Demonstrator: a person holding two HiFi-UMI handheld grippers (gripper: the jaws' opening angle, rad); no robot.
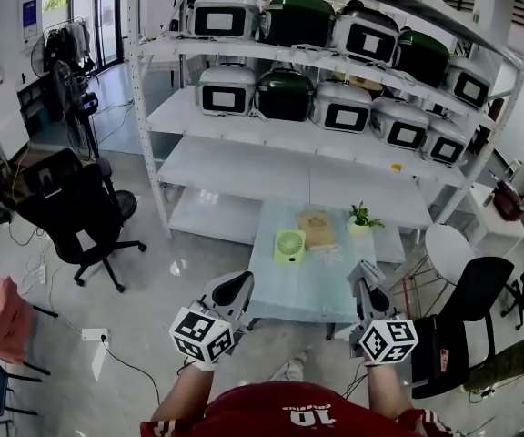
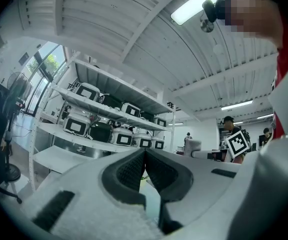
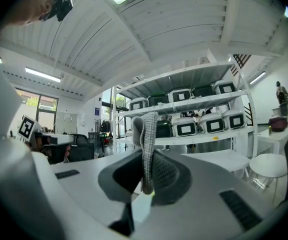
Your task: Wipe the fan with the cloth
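Bench (image 1: 309, 291): pale glossy top, set on a shiny grey floor (image 1: 176, 262) in front of a white rack (image 1: 244, 167).
Room: big white hall with a ribbed ceiling (image 3: 184, 29) and strip lights; glazed doors at the far left.
Cookers (image 1: 285, 94): ten, white or dark green, five on each of the two upper shelves.
Office chairs: two, black, one to the left of the bench (image 1: 75, 212) and one to its right (image 1: 476, 289).
Stool (image 1: 450, 248): one, white, beside the right edge.
Fan (image 1: 289, 246): one, small, green, by the left edge towards the far side.
Tan pack (image 1: 317, 229): one, flat, at the far edge just right of the Fan.
Potted plant (image 1: 362, 218): one, at the far right corner.
Left hand-held gripper (image 2: 145, 154): over the near left corner, jaws closed tip to tip, nothing between.
Right hand-held gripper (image 3: 146, 156): over the near right corner, clamped on the Cloth.
Cloth (image 3: 145, 134): one, grey, knitted, sticking up past the jaw tips, well apart from the Fan.
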